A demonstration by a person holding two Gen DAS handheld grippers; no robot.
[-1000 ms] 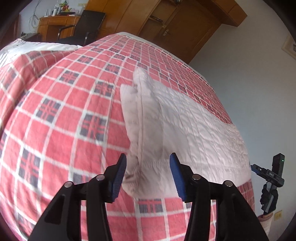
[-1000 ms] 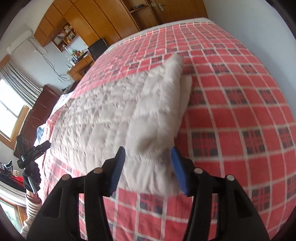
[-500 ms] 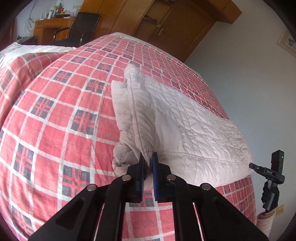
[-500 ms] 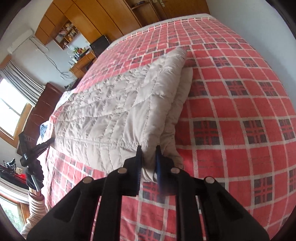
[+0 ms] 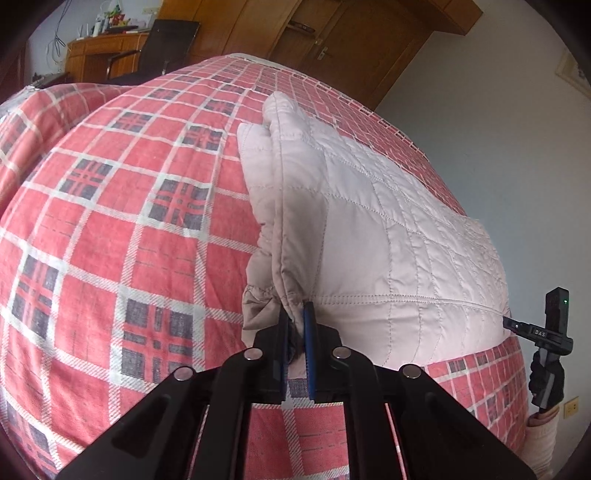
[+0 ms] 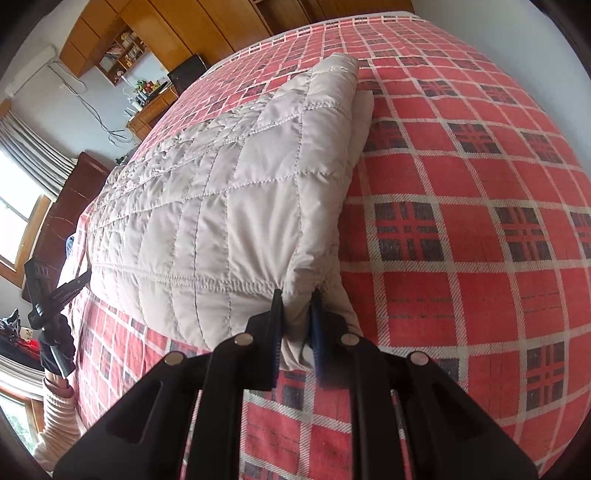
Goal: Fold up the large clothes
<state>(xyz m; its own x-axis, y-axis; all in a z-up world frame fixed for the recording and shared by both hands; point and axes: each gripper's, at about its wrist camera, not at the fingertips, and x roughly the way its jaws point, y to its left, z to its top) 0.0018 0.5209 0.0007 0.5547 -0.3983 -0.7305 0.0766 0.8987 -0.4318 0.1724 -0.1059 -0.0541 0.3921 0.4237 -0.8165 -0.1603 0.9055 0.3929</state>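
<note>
A pale quilted jacket (image 5: pixel 388 236) lies folded lengthwise on a bed with a red plaid cover (image 5: pixel 110 229). My left gripper (image 5: pixel 295 314) is shut on the jacket's near left hem corner, with fabric bunched between the blue pads. In the right wrist view the same jacket (image 6: pixel 221 206) fills the middle, and my right gripper (image 6: pixel 297 299) is shut on its near right hem corner. The near hem looks slightly raised off the cover. Each view also shows the other gripper at the frame's side: the right gripper (image 5: pixel 546 332) and the left gripper (image 6: pixel 48 306).
The plaid cover (image 6: pixel 461 221) extends far beyond the jacket on both sides. Wooden wardrobes and a door (image 5: pixel 332 33) stand behind the bed, with a black chair (image 5: pixel 162 44) and a desk (image 5: pixel 92 51) at the back left. A person's sleeve (image 6: pixel 55 424) shows at the lower left.
Both grippers went from open around the hem corners to shut on them. Since then the corners have been drawn a little upward and the jacket looks more taut.
</note>
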